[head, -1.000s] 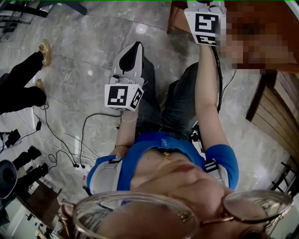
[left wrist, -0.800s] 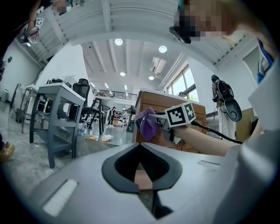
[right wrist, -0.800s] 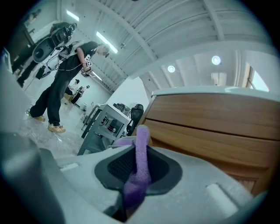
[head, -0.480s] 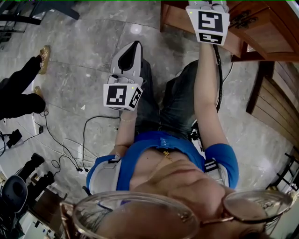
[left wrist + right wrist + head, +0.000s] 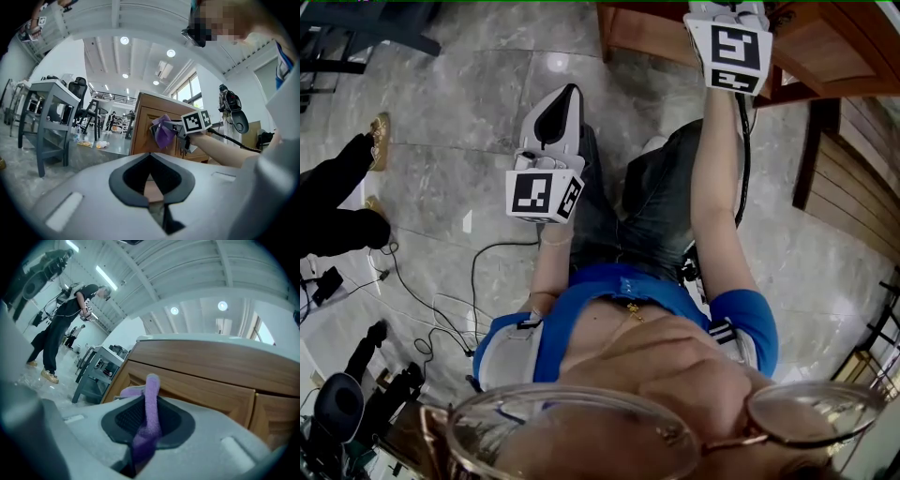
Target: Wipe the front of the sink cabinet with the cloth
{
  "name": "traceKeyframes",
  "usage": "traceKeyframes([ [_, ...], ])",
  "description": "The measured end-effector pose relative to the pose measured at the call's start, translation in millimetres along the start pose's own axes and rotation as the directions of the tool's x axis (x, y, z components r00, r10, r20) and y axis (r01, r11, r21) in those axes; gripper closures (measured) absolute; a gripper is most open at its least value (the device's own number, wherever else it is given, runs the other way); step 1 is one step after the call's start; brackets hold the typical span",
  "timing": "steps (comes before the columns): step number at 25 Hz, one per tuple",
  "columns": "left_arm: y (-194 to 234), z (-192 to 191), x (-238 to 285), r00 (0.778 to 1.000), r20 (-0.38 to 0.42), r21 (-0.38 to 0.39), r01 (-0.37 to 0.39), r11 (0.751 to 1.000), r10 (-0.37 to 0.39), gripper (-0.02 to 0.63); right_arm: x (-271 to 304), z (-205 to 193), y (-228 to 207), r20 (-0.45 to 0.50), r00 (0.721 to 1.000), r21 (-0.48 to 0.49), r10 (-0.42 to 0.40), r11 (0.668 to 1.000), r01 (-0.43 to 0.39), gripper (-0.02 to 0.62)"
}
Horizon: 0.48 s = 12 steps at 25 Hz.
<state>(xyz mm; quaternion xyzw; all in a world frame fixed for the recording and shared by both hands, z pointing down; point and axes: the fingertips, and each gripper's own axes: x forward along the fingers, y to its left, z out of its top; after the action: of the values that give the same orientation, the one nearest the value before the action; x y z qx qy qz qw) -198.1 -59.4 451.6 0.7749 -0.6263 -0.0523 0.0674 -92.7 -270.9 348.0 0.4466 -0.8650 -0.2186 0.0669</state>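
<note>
Right gripper view: right gripper [image 5: 149,427] has its jaws clamped on the purple cloth [image 5: 151,394]. A folded strip stands up between the pads, and a loose corner flops to the left. Directly ahead and close is the wooden sink cabinet [image 5: 206,380], with a top rail and a raised door panel below it.

Left gripper view: the cloth bunch sits against the cabinet front, near its upper left corner. Contact looks likely but I cannot confirm it. Left gripper [image 5: 151,185] has its jaws closed to a thin slit with nothing between them, and it is held well apart from the cabinet.

Head view: the right arm is stretched forward to the cabinet. The left gripper hangs idle over the marble floor [image 5: 450,141], beside the person's knee.

Progress, as a judgement: the cloth is picked up and brought to the work face, so wiping is under way or just starting. No damp streak or clean patch shows, so the share wiped cannot be told. The door panels to the right and the lower front probably remain.
</note>
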Motion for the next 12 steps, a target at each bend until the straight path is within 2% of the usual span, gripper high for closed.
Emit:
traceKeyframes([
  [12, -19, -7, 13, 0.997, -0.007, -0.020, 0.081, 0.996, -0.082, 0.606, -42, -25, -62, -0.081, 0.986, -0.009, -0.148, 0.989, 0.147, 0.538],
])
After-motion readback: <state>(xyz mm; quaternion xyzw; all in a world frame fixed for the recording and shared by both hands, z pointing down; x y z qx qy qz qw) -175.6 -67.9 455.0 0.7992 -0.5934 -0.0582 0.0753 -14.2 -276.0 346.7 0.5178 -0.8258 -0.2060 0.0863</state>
